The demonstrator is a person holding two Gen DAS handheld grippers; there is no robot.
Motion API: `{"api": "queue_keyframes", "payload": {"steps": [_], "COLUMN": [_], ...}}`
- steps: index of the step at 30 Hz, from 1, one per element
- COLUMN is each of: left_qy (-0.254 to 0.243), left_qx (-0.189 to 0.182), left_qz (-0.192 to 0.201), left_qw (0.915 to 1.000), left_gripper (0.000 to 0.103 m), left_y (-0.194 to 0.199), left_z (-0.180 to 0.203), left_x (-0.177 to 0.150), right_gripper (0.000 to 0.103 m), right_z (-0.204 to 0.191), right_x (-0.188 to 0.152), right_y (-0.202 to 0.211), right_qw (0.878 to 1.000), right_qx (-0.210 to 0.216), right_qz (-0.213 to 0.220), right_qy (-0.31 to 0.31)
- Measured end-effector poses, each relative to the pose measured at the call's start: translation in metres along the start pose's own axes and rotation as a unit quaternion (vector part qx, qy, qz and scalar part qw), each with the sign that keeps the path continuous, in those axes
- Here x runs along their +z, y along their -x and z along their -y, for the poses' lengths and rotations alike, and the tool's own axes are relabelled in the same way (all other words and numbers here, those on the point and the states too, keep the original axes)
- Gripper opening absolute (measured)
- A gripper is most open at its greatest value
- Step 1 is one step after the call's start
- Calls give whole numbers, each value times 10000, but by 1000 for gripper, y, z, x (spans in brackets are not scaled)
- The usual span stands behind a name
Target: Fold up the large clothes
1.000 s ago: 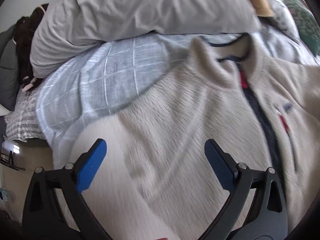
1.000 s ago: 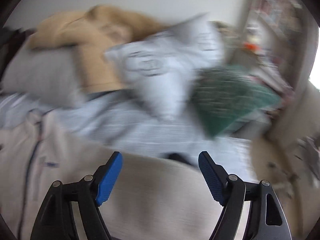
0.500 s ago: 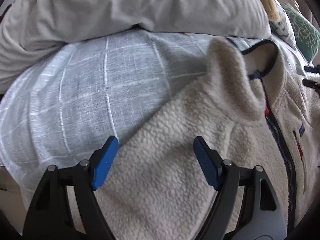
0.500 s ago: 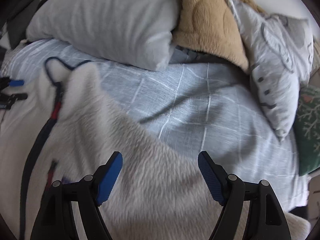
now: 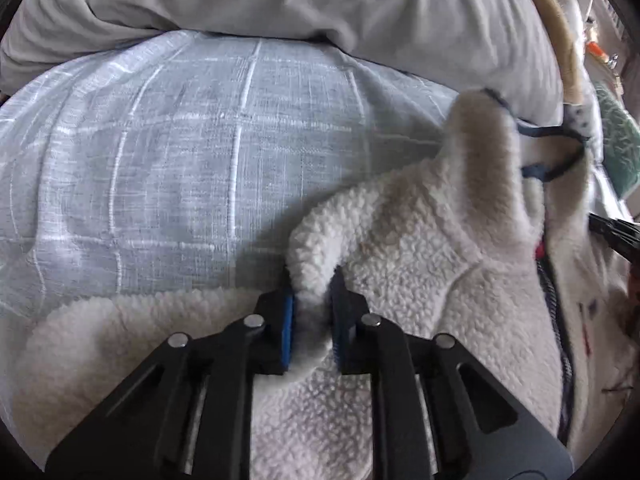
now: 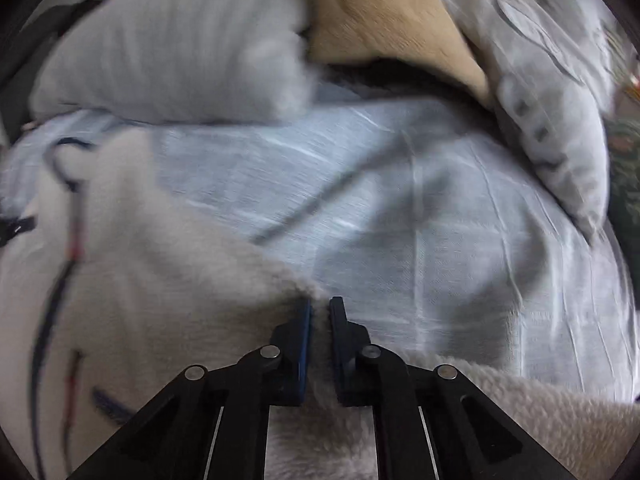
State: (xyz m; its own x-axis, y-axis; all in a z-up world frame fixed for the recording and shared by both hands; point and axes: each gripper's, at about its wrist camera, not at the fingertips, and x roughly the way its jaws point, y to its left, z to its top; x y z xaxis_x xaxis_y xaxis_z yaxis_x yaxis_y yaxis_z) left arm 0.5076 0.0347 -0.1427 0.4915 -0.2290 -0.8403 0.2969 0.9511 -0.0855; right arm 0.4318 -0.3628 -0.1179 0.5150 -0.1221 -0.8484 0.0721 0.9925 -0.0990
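A cream fleece jacket with a dark zip and navy-trimmed collar lies face up on a pale blue checked bedspread. My left gripper is shut on a pinched fold of the jacket's shoulder, left of the collar. In the right wrist view the jacket is blurred. My right gripper is shut on the jacket's other shoulder edge, right of the collar. The tip of the right gripper shows at the right edge of the left wrist view.
A grey pillow lies behind the jacket. A tan blanket, a patterned grey pillow and a green cushion lie at the back right. Bare bedspread lies to the right of the jacket.
Both grippers were open above the jacket's shoulders. They have moved down and closed on the fleece, one on each shoulder.
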Motion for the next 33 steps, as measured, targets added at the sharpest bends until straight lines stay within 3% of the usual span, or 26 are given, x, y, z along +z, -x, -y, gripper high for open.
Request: {"api": "queue_keyframes", "payload": {"steps": [2, 4, 6, 7, 9, 12, 15, 18, 24, 33], "left_qy": [-164, -132, -70, -76, -168, -341, -536, -623, -446, 388], "left_qx": [345, 524, 359, 309, 274, 168, 275, 327, -177, -480], "left_qz": [-51, -74, 16, 140, 339, 421, 398, 338, -246, -1023], "left_qw": [9993, 9985, 9993, 9994, 9989, 9984, 9974, 9970, 9985, 9928], "left_gripper": [32, 38, 65, 69, 74, 84, 85, 85, 93, 93], "left_y": [7, 25, 56, 78, 113, 159, 198, 232, 288, 302], "left_z": [13, 23, 30, 35, 45, 50, 50, 49, 40, 2], "left_x": [1, -1, -9, -17, -33, -58, -86, -120, -202, -304], "right_gripper": [12, 23, 35, 47, 60, 67, 73, 75, 82, 82], "right_z": [-6, -15, -21, -23, -25, -28, -24, -24, -31, -49], "right_x": [-2, -3, -9, -16, -29, -53, -82, -112, -187, -287], "right_y": [0, 16, 41, 62, 92, 145, 193, 232, 292, 306], "right_qw": [9997, 9993, 9995, 9997, 9996, 9987, 9973, 9971, 9970, 9890], "right_qx": [-203, -321, -266, -164, -59, 274, 518, 491, 549, 1124], "right_qz": [27, 76, 117, 176, 267, 424, 483, 476, 255, -489], "right_qy": [-109, -166, -145, -85, -8, -5, -211, -342, -484, -829]}}
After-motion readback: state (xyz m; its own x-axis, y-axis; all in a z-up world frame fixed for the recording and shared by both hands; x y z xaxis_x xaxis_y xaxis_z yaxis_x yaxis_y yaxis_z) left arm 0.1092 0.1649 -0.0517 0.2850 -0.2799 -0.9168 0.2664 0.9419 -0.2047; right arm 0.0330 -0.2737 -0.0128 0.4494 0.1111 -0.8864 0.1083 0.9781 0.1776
